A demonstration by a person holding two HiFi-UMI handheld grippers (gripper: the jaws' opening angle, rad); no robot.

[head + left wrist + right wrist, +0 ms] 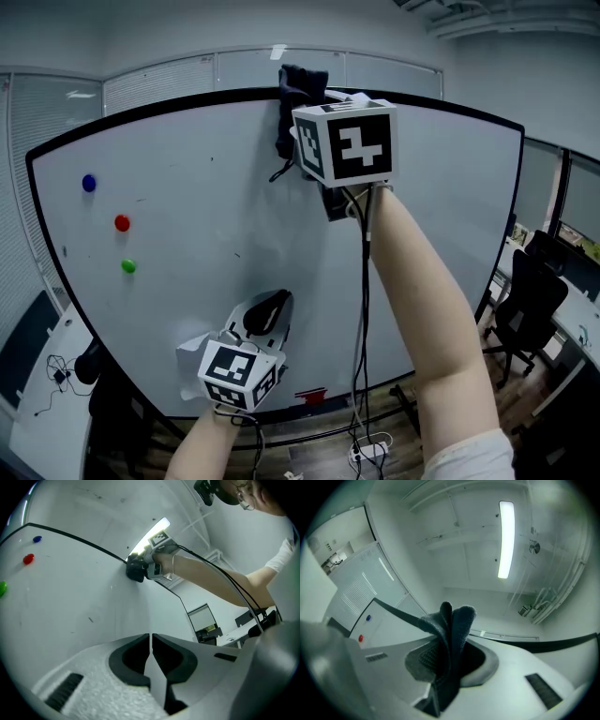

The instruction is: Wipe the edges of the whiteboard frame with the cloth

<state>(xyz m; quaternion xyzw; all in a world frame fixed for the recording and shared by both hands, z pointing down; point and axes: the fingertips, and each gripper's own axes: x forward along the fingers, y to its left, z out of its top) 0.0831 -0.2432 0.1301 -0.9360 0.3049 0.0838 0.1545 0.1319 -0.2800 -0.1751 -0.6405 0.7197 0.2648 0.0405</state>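
A large whiteboard (206,234) with a thin black frame (169,103) fills the head view. My right gripper (309,122) is raised to the middle of the top edge and is shut on a dark blue cloth (298,94), which drapes over the frame there. In the right gripper view the cloth (452,634) sticks up between the jaws, against the frame (398,612). The left gripper view shows the same cloth (136,569) pressed on the frame (70,536). My left gripper (267,314) is low in front of the board, shut and empty.
Three magnets sit at the board's left: blue (89,183), red (122,223), green (128,266). A red item (314,397) lies at the board's bottom edge. Black office chairs (530,300) and desks stand to the right. Cables (361,441) hang from my right arm to the floor.
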